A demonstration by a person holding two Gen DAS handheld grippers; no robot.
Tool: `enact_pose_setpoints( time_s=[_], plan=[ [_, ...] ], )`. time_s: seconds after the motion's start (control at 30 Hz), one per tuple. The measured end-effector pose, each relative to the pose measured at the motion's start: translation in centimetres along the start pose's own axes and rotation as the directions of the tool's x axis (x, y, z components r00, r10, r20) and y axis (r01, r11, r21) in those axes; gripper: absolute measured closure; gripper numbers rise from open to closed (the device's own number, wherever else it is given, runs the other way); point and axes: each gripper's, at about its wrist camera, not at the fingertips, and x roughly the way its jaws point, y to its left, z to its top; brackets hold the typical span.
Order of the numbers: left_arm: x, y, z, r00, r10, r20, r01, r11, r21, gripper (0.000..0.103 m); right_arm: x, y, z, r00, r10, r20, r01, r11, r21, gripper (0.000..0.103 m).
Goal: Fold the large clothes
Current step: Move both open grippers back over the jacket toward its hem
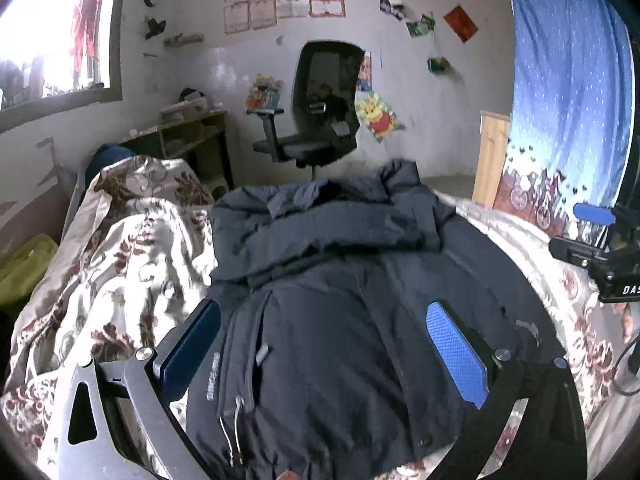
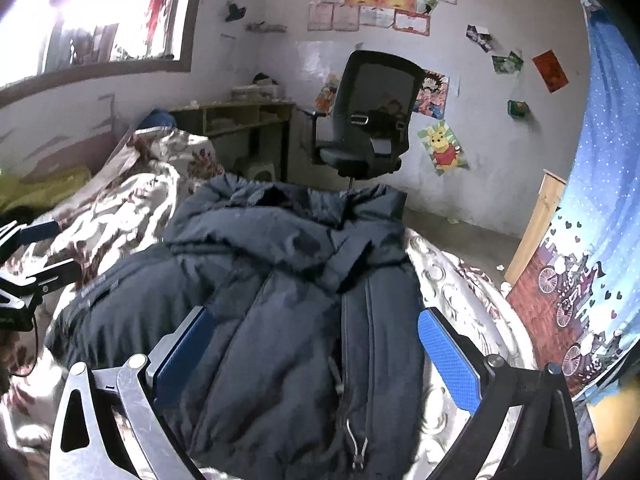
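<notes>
Jacket: dark padded coat (image 1: 340, 280) spread flat on my patterned bedspread (image 1: 120, 248), hood end toward the office chair (image 1: 320, 108).
Left claw: my left claw (image 1: 320, 344) hangs over the coat, its 2 blue pads wide apart, nothing between them.
Right claw: my right claw (image 2: 316, 352) likewise gapes over the zipper side, empty.
Left view only: my other tool at the right edge, with the letters "DAS" (cut off by the frame); pale sleeve print, too blurred to read.
Right view only: a comic poster (image 2: 432, 94) behind the chair, and the coat's zip pull (image 2: 358, 446).
Both views: bear poster (image 2: 442, 152), blue curtain (image 1: 572, 100).
</notes>
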Motion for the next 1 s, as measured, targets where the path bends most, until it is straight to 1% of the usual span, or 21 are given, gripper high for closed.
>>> enact_pose_setpoints(
  time_s=[0.07, 0.3, 0.4, 0.5, 0.67, 0.87, 1.0],
  plan=[
    [0.3, 0.0, -0.8, 1.0, 0.012, -0.021, -0.013, 1.0, -0.013, 0.002, 0.0, 0.1, -0.9, 1.0, 0.011, -0.021, -0.011, 1.0, -0.012, 0.0],
    [1.2, 0.0, -2.9, 0.994, 0.001, -0.107, -0.005, 0.999, -0.037, 0.002, 0.8, 0.1, -3.5, 0.993, 0.035, -0.116, -0.038, 0.999, -0.026, 0.0],
    [1.5, 0.0, -3.7, 0.99, 0.0, -0.138, -0.006, 0.999, -0.049, 0.002, 1.5, 0.1, -4.6, 0.983, 0.055, -0.172, -0.06, 0.998, -0.021, 0.0],
    [1.9, -0.1, -4.5, 0.985, 0.005, -0.171, -0.011, 0.999, -0.035, 0.002, 2.2, 0.2, -5.4, 0.973, 0.069, -0.22, -0.073, 0.997, -0.013, 0.0],
    [2.2, 0.0, -5.6, 0.979, 0.011, -0.204, -0.019, 0.999, -0.035, 0.002, 2.8, 0.6, -6.6, 0.959, 0.073, -0.273, -0.085, 0.996, -0.031, 0.0],
    [2.7, 0.1, -7.0, 0.968, 0.016, -0.251, -0.027, 0.999, -0.04, 0.002, 3.6, 1.4, -7.9, 0.938, 0.093, -0.334, -0.117, 0.992, -0.053, 0.0],
    [2.9, 0.5, -7.7, 0.962, 0.014, -0.274, -0.03, 0.998, -0.056, 0.002, 4.2, 1.8, -8.1, 0.928, 0.082, -0.363, -0.113, 0.991, -0.066, 0.0]
  ],
)
